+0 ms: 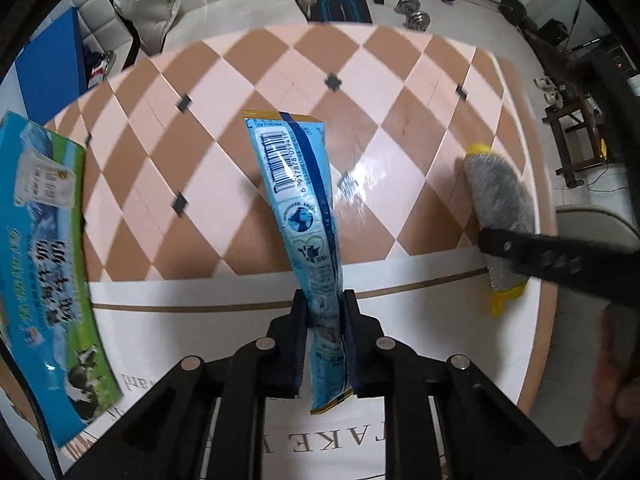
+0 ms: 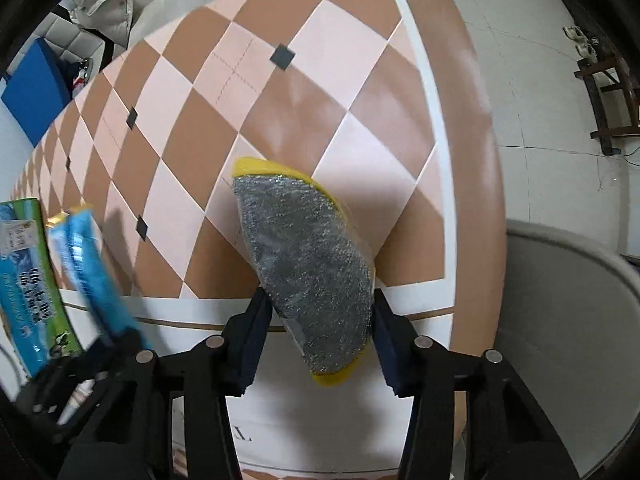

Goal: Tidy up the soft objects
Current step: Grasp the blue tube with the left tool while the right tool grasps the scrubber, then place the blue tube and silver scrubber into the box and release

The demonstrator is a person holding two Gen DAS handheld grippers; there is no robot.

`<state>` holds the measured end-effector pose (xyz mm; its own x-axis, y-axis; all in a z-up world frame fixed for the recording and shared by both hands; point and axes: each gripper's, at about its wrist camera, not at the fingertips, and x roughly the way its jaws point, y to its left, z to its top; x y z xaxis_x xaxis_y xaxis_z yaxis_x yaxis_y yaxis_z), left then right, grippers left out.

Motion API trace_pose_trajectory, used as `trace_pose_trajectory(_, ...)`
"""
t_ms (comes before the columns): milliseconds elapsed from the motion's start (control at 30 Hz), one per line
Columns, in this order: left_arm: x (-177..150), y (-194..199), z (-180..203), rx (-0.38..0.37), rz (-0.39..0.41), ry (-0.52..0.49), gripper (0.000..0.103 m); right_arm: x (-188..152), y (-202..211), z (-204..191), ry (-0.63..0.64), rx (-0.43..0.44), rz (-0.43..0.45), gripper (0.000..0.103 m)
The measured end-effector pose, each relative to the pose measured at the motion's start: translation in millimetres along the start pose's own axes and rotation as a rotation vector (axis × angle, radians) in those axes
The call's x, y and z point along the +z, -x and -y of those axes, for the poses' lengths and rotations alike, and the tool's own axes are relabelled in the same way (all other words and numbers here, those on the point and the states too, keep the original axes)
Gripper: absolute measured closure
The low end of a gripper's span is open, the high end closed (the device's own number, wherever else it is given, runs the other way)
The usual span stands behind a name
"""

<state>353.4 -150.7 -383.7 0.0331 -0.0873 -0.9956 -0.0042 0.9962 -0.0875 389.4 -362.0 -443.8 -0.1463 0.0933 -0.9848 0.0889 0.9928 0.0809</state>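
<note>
My left gripper (image 1: 325,312) is shut on a light-blue snack packet (image 1: 296,192) and holds it upright above the checkered table (image 1: 224,92). My right gripper (image 2: 320,320) is shut on a yellow sponge with a grey scouring face (image 2: 308,256), wrapped in clear film, held above the table's right part. The sponge also shows in the left wrist view (image 1: 498,208) with a right finger (image 1: 560,258) across it. The packet shows blurred in the right wrist view (image 2: 92,276), at the left.
A blue-green milk carton box (image 1: 44,264) lies on the table's left side, also in the right wrist view (image 2: 28,280). A grey chair (image 2: 560,340) stands at the table's right edge. Dumbbells (image 1: 416,12) and a wooden stand (image 1: 580,136) are on the floor beyond.
</note>
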Motion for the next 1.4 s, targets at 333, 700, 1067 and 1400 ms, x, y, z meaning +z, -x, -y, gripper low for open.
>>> trace_pose_trajectory(333,-7.3,112.3,-61.9,-0.107,0.140,-0.005,0.089,-55.8,50.9,-72.2,-0.034,0.143,0.105,0.060)
trace_pose_trajectory(700,8.0,166.8,-237.1,-0.142,0.070,0.064,0.089,-156.7,111.4,-269.3,-0.019,0.418,0.206,0.060)
trace_pose_trajectory(1067,52.1,107.2,-290.1,-0.156,-0.077,0.051,0.089,-158.0,81.7,-369.0,-0.032,0.310,0.169,0.060)
trace_pose_trajectory(1400,58.7,88.8,-308.2,-0.148,-0.139,0.040,0.063,-147.9,60.6,-377.4,-0.047,0.243,0.100,0.034)
